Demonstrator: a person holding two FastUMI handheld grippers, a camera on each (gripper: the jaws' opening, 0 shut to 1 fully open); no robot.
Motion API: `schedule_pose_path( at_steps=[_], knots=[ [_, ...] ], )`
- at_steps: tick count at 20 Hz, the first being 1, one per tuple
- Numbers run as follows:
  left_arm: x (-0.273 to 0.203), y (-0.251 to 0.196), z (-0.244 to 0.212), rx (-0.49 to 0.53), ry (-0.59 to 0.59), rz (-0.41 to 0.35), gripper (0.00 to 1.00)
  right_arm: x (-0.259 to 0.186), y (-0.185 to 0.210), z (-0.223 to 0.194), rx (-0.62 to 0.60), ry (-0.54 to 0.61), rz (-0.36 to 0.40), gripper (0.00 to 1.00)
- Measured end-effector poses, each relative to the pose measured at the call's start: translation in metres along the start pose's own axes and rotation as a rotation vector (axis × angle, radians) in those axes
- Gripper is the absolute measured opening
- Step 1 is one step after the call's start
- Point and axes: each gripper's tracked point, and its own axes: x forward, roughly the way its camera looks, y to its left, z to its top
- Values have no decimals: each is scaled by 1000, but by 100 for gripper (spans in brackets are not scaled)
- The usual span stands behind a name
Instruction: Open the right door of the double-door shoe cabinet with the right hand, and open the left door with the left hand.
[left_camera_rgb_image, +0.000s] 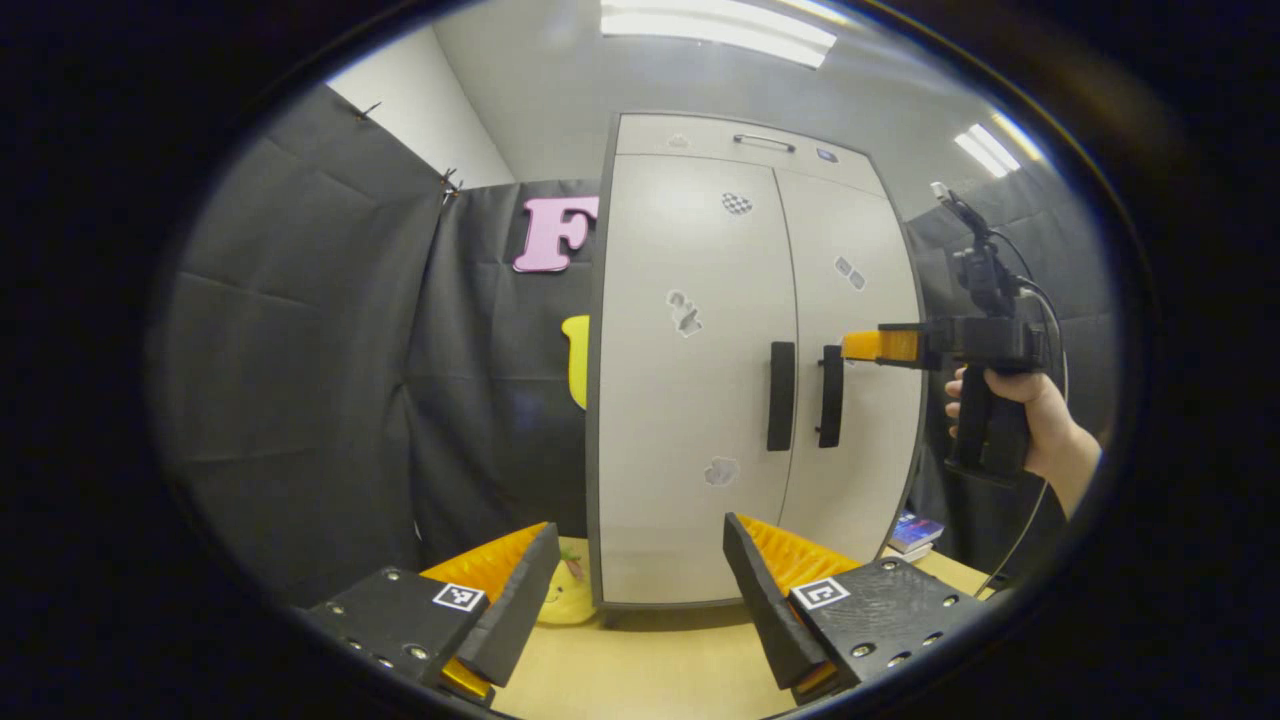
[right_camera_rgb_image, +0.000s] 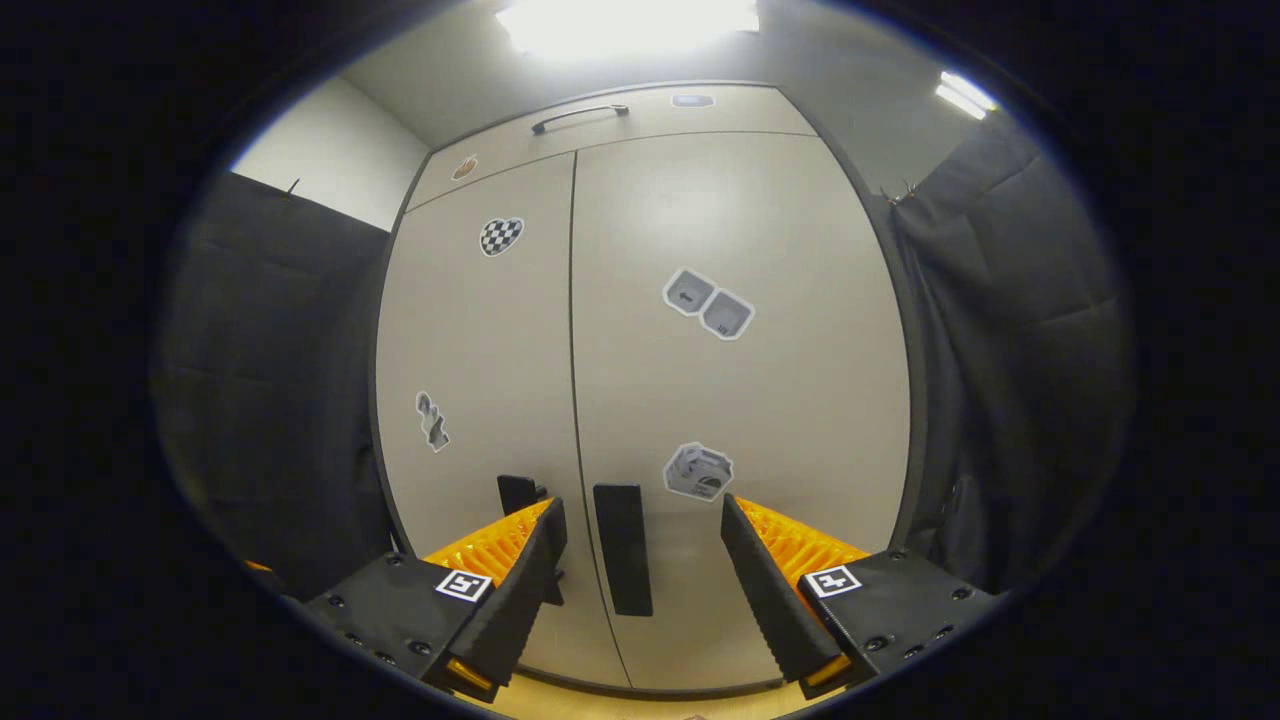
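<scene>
Black cloth (left_camera_rgb_image: 300, 380) hangs in creased panels around the booth, pinned along its upper edge. Above the cloth on the left, a bare white wall (left_camera_rgb_image: 425, 115) meets a grey ceiling (left_camera_rgb_image: 560, 90). Long ceiling lights (left_camera_rgb_image: 715, 25) glow overhead, with another pair (left_camera_rgb_image: 985, 145) off to the right. Below, a pale wooden tabletop (left_camera_rgb_image: 650, 660) forms the floor of the booth. A small stack of books (left_camera_rgb_image: 915, 532) lies on it near the right-hand cloth.

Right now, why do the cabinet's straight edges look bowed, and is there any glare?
Left gripper view: the fisheye lens bows the shoe cabinet outward; ceiling lights are bright but contained. Right gripper view: the bulge is stronger up close, and the ceiling light blows out white, leaving soft sheen on the right door.
</scene>
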Motion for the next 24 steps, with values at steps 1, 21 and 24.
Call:
schedule_pose_path(
  at_steps=[1, 21, 24],
  knots=[
    [1, 3, -1, -1, 3, 6, 95, 6, 0, -4, -4, 6, -9, 98],
    [-10, 25, -5, -35, 11, 50, 95, 55, 10, -69, -36, 134, -49, 34],
    [-12, 22, -7, -21, 18, 49, 95, 56, 9, -68, -28, 136, -43, 24]
  ],
)
